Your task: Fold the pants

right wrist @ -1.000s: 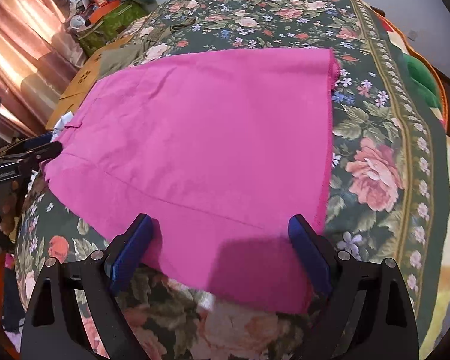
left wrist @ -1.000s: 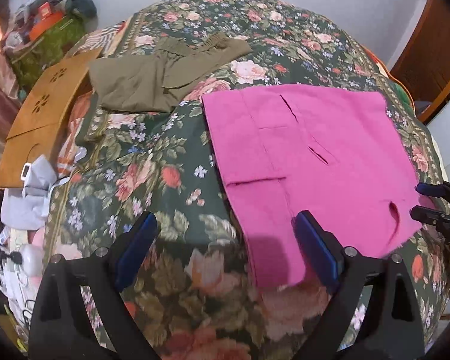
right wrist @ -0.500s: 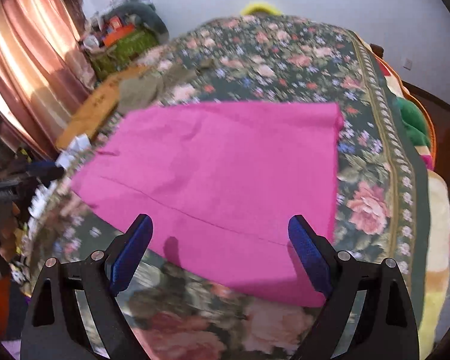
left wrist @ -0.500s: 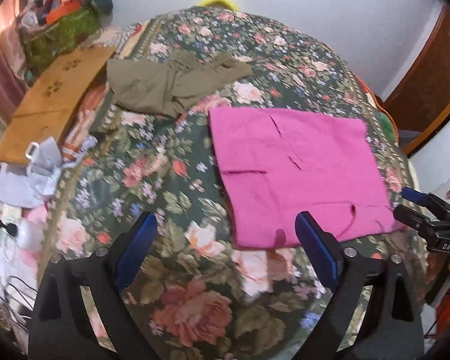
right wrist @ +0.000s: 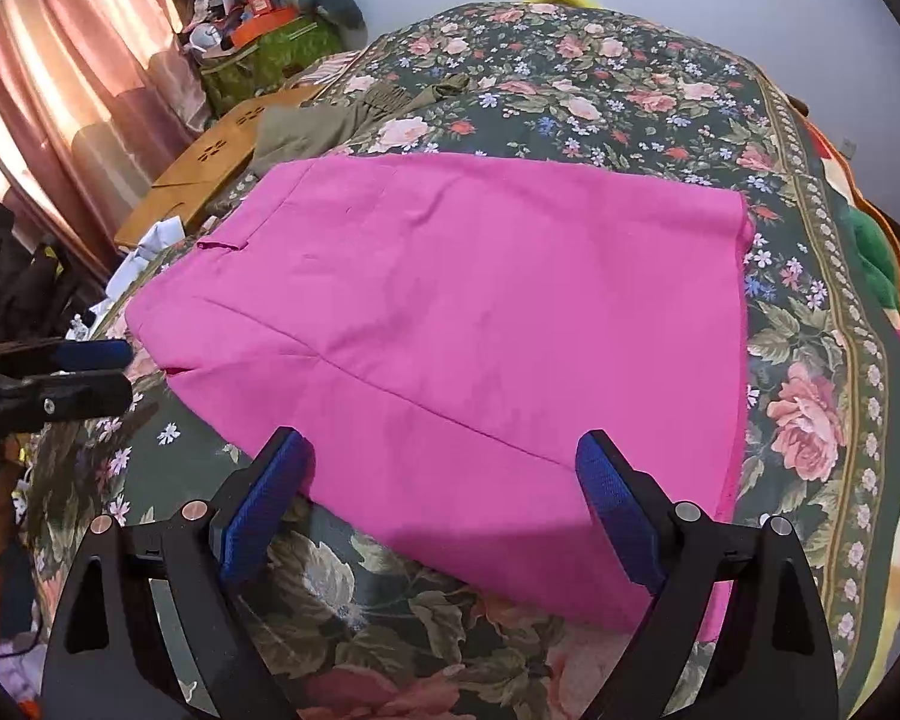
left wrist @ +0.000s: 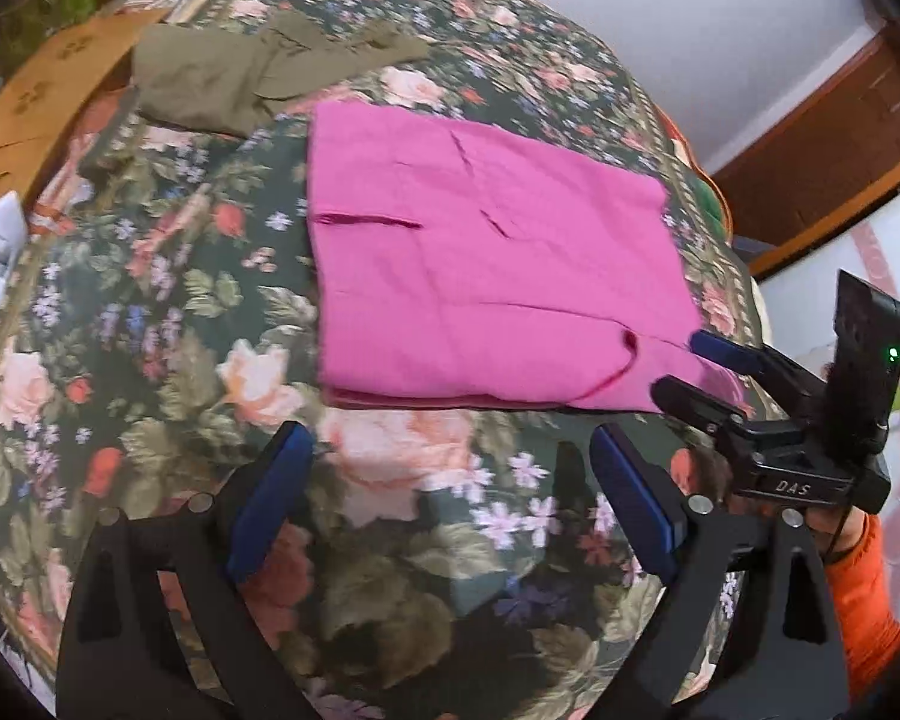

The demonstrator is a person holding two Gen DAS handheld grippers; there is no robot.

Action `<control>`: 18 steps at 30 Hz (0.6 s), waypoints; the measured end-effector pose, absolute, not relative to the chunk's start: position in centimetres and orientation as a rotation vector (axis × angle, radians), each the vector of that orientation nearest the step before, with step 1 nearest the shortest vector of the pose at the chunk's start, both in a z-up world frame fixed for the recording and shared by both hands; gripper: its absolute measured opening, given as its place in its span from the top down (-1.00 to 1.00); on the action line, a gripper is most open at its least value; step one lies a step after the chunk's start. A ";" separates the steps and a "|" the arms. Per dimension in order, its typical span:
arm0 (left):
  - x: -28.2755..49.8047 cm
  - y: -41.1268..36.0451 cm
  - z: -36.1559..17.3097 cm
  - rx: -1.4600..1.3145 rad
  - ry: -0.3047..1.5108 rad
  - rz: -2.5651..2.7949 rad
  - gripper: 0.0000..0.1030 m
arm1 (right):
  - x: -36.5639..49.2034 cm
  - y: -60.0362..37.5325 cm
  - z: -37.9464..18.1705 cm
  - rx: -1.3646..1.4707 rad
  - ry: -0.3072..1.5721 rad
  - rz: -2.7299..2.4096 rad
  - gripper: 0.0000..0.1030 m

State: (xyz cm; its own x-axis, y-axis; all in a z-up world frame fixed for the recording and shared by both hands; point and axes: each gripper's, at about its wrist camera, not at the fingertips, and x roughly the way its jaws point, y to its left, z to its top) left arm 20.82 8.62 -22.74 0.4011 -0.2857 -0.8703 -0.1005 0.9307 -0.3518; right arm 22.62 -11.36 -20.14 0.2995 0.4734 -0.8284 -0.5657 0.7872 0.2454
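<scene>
Folded pink pants (right wrist: 462, 324) lie just beyond the open right tool (right wrist: 444, 480).

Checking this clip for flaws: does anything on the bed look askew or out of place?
Nothing stands out. The pink pants lie folded flat on the floral bedspread; the olive pants behind are loosely folded.

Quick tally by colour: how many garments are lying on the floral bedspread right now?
Pink: 1, the folded pink pants
Olive: 1, the olive garment beyond them
Total: 2 on the floral bedspread
</scene>
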 end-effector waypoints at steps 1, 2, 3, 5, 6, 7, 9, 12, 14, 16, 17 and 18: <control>21.0 8.4 -22.9 -0.375 1.163 -0.124 -0.83 | 22.7 -11.4 -20.2 -0.094 1.066 0.696 -0.75; 21.3 8.3 -23.0 -0.383 1.167 -0.129 -0.83 | 22.8 -11.4 -20.3 -0.090 1.069 0.698 -0.75; 21.5 8.4 -23.1 -0.399 1.169 -0.135 -0.83 | 22.7 -11.4 -20.3 -0.086 1.071 0.700 -0.75; 22.1 8.6 -23.3 -0.453 1.170 -0.160 -0.83 | 22.7 -11.5 -20.5 -0.076 1.073 0.704 -0.75; 22.3 8.7 -23.3 -0.477 1.169 -0.177 -0.83 | 22.8 -11.5 -20.5 -0.071 1.075 0.706 -0.75; 22.7 9.0 -23.3 -0.520 1.164 -0.204 -0.83 | 22.8 -11.5 -20.5 -0.067 1.076 0.707 -0.75; 23.3 9.4 -23.5 -0.570 1.160 -0.218 -0.83 | 22.7 -11.5 -20.6 -0.063 1.077 0.710 -0.75; 24.2 10.0 -23.7 -0.625 1.155 -0.203 -0.69 | 22.8 -11.5 -20.6 -0.060 1.077 0.713 -0.75; 24.7 10.2 -23.6 -0.617 1.153 -0.163 -0.43 | 22.7 -11.5 -20.6 -0.060 1.076 0.714 -0.75; 25.1 10.3 -23.5 -0.595 1.153 -0.115 -0.09 | 22.7 -11.5 -20.6 -0.060 1.075 0.714 -0.75; 25.2 10.4 -23.5 -0.580 1.149 -0.086 0.14 | 22.7 -11.5 -20.5 -0.060 1.074 0.713 -0.75; 25.2 10.4 -23.5 -0.557 1.147 -0.057 0.31 | 22.7 -11.6 -20.5 -0.060 1.072 0.714 -0.75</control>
State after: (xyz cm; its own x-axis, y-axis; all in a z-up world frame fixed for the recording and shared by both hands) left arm 25.20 10.38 -23.45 0.4256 -0.3212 -0.8460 -0.2350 0.8636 -0.4461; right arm 22.69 -11.55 -20.51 0.2794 0.5036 -0.8175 -0.5598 0.7772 0.2875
